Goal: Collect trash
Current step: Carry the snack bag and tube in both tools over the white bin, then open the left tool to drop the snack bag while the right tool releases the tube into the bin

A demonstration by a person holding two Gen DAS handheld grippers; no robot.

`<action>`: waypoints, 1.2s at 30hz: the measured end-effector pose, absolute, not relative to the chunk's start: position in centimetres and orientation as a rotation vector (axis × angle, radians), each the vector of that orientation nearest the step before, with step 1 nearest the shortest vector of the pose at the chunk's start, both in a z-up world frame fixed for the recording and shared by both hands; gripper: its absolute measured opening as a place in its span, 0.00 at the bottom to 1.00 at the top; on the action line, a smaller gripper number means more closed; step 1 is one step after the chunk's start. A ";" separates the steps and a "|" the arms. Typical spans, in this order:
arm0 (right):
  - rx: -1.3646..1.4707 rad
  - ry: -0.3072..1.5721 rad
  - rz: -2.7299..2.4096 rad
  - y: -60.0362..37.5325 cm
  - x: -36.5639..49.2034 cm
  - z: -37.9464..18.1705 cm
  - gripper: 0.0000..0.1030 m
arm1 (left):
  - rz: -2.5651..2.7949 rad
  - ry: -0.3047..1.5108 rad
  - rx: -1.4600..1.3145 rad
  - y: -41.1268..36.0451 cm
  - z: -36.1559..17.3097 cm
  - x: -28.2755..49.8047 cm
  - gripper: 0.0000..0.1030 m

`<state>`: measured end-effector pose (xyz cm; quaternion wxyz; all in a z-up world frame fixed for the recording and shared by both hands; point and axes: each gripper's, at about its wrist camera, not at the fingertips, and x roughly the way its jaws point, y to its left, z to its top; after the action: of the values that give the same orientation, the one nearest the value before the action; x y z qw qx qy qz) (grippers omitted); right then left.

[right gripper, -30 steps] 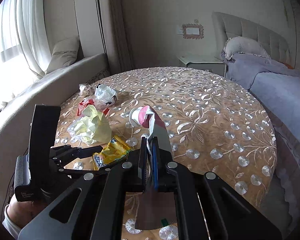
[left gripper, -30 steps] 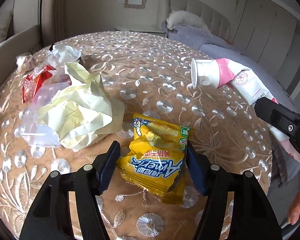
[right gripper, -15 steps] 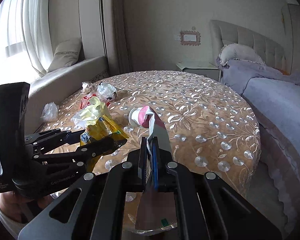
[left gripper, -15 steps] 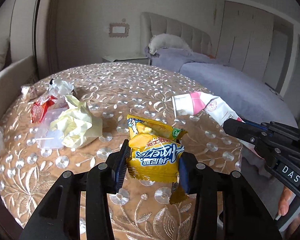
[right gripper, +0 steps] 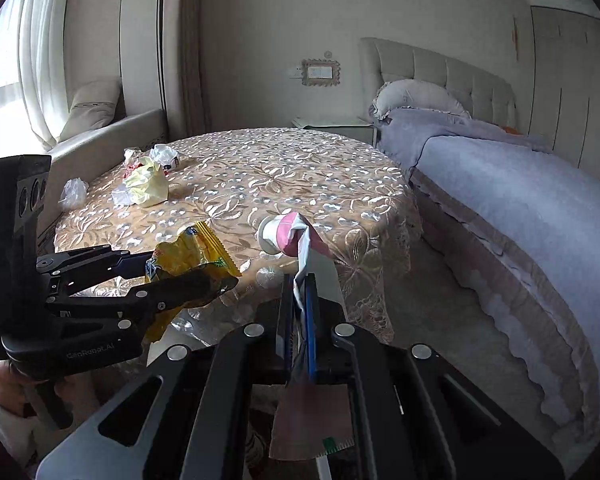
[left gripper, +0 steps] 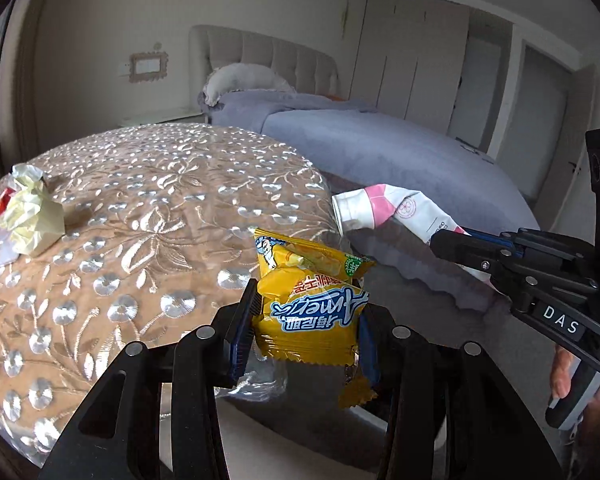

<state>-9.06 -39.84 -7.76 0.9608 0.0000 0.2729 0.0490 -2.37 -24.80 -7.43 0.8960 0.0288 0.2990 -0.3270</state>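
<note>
While the left gripper (left gripper: 306, 322) pinched a crinkled yellow snack packet (left gripper: 310, 304), the right gripper (right gripper: 298, 300) clamped a flattened pink-and-white tube (right gripper: 288, 234).

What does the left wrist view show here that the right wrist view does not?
Only the left wrist view shows the blue lettering on the front of the yellow snack packet, pinched in the left hand-held gripper, and the wardrobe doors. Only the right wrist view shows the curtained window, the sofa cushion and a small clear bag at the table's edge. Both show the right hand-held gripper shut on the pink and white tube, the crumpled yellow paper, the embroidered tablecloth and the bed.
</note>
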 end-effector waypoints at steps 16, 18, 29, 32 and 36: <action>0.145 0.628 -0.074 -48.3 -16.7 -12.7 0.06 | -0.892 0.734 0.182 -35.8 -12.5 -6.9 0.42; 0.153 0.640 -0.092 -48.9 -17.1 -13.4 0.06 | -0.913 0.754 0.202 -36.9 -13.1 -7.3 0.42; 0.164 0.666 -0.142 -50.7 -17.3 -15.0 0.06 | -0.929 0.798 0.343 -41.3 -15.3 -9.0 0.95; 0.168 0.683 -0.139 -50.9 -17.1 -15.6 0.06 | -0.905 0.792 0.369 -41.4 -15.5 -9.1 0.95; 0.169 0.707 -0.137 -50.9 -16.7 -16.5 0.06 | -0.868 0.774 0.345 -40.6 -15.0 -8.5 0.95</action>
<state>-16.74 -50.86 -16.48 0.9323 0.0826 0.3457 -0.0668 -8.55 -40.59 -14.98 0.8216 0.1621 0.3637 -0.4079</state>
